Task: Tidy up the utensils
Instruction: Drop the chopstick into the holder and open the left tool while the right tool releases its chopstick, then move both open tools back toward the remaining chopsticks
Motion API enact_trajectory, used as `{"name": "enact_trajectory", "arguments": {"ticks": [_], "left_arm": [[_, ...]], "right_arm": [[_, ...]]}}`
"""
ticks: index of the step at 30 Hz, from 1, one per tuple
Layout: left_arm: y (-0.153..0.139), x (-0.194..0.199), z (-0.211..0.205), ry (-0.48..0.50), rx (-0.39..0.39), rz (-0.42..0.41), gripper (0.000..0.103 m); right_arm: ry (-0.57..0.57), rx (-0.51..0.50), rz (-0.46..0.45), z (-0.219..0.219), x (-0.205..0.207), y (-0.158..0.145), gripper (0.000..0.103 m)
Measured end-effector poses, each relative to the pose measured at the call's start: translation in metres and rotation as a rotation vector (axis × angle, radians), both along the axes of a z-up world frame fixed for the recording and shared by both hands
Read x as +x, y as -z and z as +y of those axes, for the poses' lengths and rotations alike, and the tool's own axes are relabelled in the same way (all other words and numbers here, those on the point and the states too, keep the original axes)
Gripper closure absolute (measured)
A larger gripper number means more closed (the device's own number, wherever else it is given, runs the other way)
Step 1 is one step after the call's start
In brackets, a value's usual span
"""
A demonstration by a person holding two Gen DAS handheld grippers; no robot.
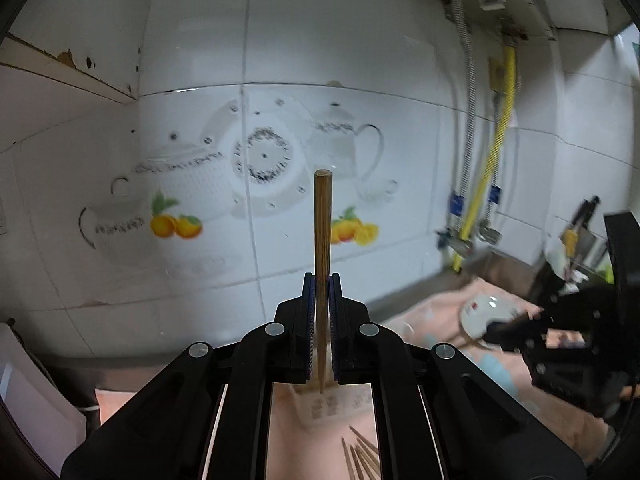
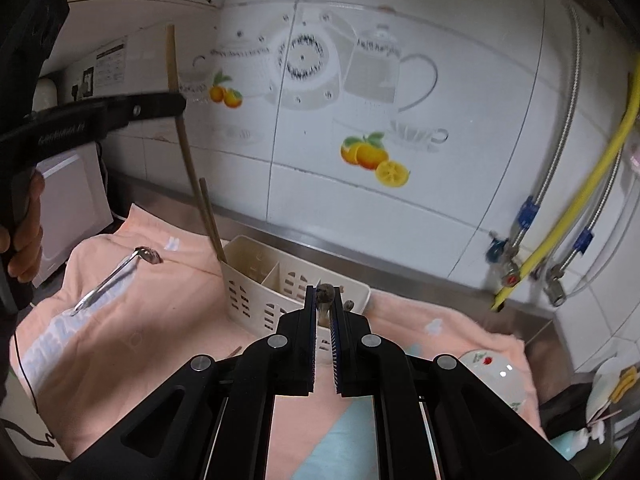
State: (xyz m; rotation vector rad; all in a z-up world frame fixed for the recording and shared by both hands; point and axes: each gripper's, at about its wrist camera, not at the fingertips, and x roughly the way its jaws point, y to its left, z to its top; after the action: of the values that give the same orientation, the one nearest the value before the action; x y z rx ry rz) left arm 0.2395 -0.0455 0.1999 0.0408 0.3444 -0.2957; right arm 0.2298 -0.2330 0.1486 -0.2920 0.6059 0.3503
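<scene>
My left gripper [image 1: 321, 292] clamps one long bamboo chopstick [image 1: 322, 240] upright above the white slotted plastic caddy [image 2: 256, 292]; my right gripper [image 2: 323, 300] pinches a metal utensil's tip [image 2: 323, 296] at its rim. Step in hand, I judge: loading; next, lower each into a compartment.

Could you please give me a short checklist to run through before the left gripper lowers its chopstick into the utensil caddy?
1. Left gripper shut on the chopstick: ok, clamped between both pads.
2. Chopstick roughly upright: ok in both views.
3. Caddy standing on the pink towel with open compartments: ok; one chopstick already leans in its left end.
4. Chopstick tip lined up over a compartment: cannot tell.
5. Right gripper clear of the caddy: not ok, it is right at the front rim, shut on a utensil handle.
6. Loose spoon out of the path: ok.
</scene>
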Motion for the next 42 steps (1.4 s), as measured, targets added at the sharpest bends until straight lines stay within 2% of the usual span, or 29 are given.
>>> {"name": "enact_trajectory", "arguments": {"ticks": [4,8,18,21,24,29,31,33,37,41,42], "left_arm": [[0.006,0.021,0.002,-0.032,-0.037,0.006,0.097],[0.022,0.036,0.003,-0.060,-0.033,0.032,0.097],[0.073,0.067,0.010,-0.062,-0.040,0.176,0.097],[0.079,0.068,0.012,-0.058,-0.037,0.190,0.097],[0.080,0.066,0.012,-0.054,-0.034,0.189,0.095],[0.073,0.052,0.014,-0.059,-0.025,0.172,0.085],[0.071,0.042,0.015,-0.064,-0.023,0.161,0.071],[0.069,0.032,0.016,-0.064,-0.020,0.153,0.067],[0.071,0.010,0.019,-0.065,-0.007,0.146,0.054],[0.081,-0.013,0.024,-0.069,-0.009,0.159,0.047],[0.085,-0.020,0.026,-0.072,-0.007,0.162,0.040]], "right_arm": [[0.007,-0.003,0.031,0.002,0.014,0.009,0.097],[0.014,0.003,0.050,0.002,0.025,0.017,0.097],[0.032,0.010,0.065,0.001,0.040,0.032,0.096],[0.040,0.010,0.057,0.000,0.042,0.033,0.095],[0.042,0.014,0.036,0.000,0.040,0.031,0.086],[0.039,0.028,-0.013,-0.002,0.024,0.020,0.073],[0.034,0.039,-0.030,-0.003,0.015,0.016,0.068],[0.028,0.057,-0.048,-0.003,0.003,0.013,0.065],[0.007,0.071,-0.059,-0.002,-0.022,0.018,0.061],[-0.011,0.074,-0.053,0.002,-0.045,0.032,0.057],[-0.014,0.075,-0.049,0.003,-0.051,0.037,0.057]]}}
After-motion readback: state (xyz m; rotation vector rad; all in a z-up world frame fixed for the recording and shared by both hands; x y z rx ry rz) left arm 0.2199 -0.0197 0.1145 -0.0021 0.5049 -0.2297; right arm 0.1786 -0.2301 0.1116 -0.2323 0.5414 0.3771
